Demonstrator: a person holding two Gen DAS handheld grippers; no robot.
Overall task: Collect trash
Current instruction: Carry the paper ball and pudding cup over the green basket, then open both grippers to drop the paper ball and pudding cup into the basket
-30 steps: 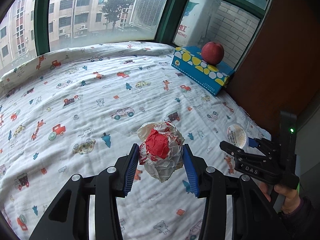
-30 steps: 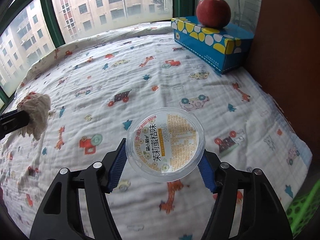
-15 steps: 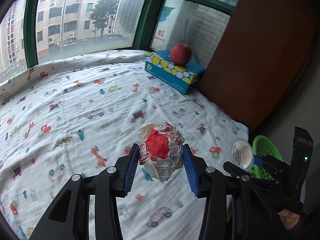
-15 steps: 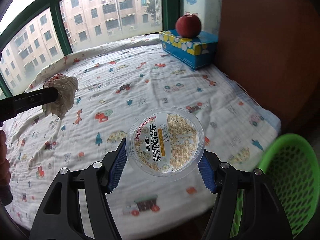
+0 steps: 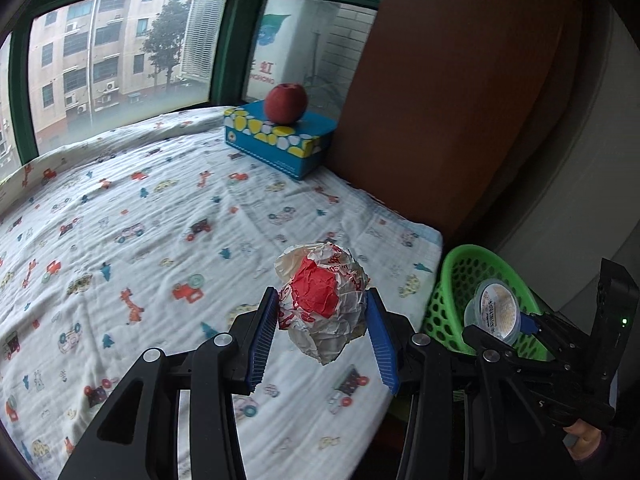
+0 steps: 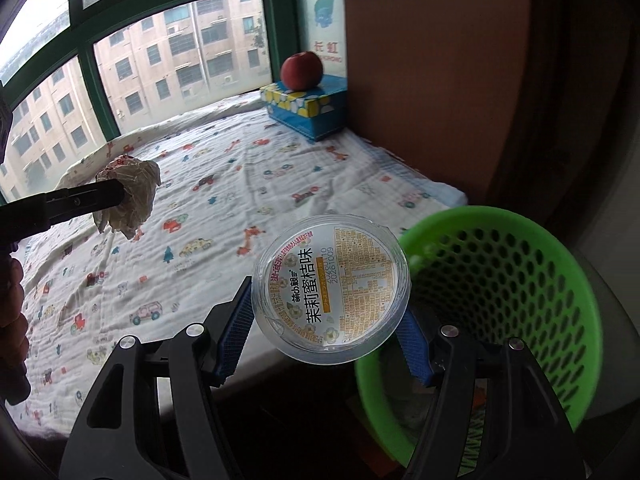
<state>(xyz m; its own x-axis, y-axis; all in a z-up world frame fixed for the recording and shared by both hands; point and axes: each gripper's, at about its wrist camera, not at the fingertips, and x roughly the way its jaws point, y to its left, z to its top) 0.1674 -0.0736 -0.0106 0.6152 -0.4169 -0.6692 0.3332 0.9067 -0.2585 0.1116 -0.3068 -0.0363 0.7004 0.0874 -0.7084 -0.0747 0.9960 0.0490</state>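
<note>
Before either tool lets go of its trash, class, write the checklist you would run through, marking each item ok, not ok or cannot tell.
1. Right tool grips the jelly cup: ok.
2. Left tool grips the crumpled wrapper: ok.
3. Green basket within view of both tools: ok.
4. Cup fully over the basket opening: not ok, it sits at the rim.
5. Wrapper over the basket: not ok, it hangs over the bed.
6. Basket has room: cannot tell.

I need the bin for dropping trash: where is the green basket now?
The green basket stands off the bed's near right corner, beside the brown panel.
</note>
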